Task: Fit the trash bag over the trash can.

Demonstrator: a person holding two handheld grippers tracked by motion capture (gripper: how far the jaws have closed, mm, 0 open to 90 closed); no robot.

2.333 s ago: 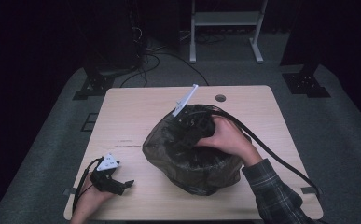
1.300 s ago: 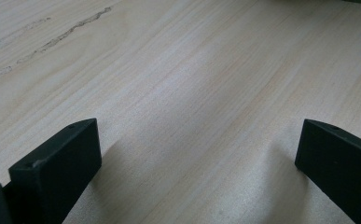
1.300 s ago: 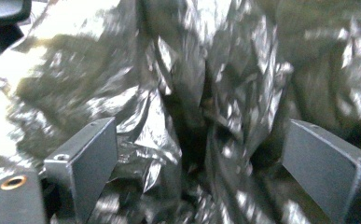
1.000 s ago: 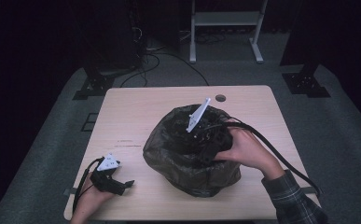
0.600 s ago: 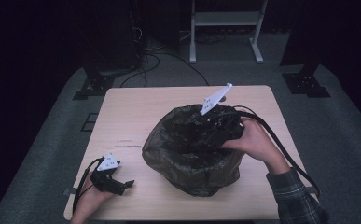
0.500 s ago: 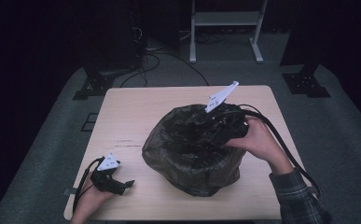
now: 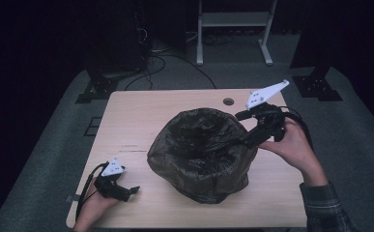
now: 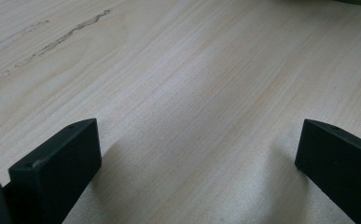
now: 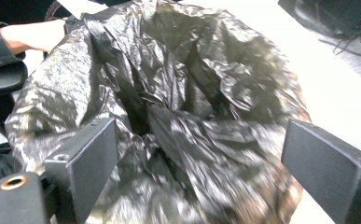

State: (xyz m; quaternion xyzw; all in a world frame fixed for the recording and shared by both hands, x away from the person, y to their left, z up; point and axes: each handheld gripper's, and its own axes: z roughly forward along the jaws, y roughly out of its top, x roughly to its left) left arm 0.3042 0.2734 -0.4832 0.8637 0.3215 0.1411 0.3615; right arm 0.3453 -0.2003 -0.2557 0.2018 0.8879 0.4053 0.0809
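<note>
The black bin bag [image 7: 201,154] sat crumpled near the middle of the desk [image 7: 141,108], slightly toward its right edge, its mouth gaping upward. The right gripper [image 7: 242,141] hung at the bag's right rim with its jaws spread wide, holding nothing. A bite at that loose film risked catching one thin fold, which would likely slip or tear. The left gripper [image 7: 126,191] rested near the desk's front-left corner, jaws spread over bare wood, so nothing steadied the bag; it could well slide.
</note>
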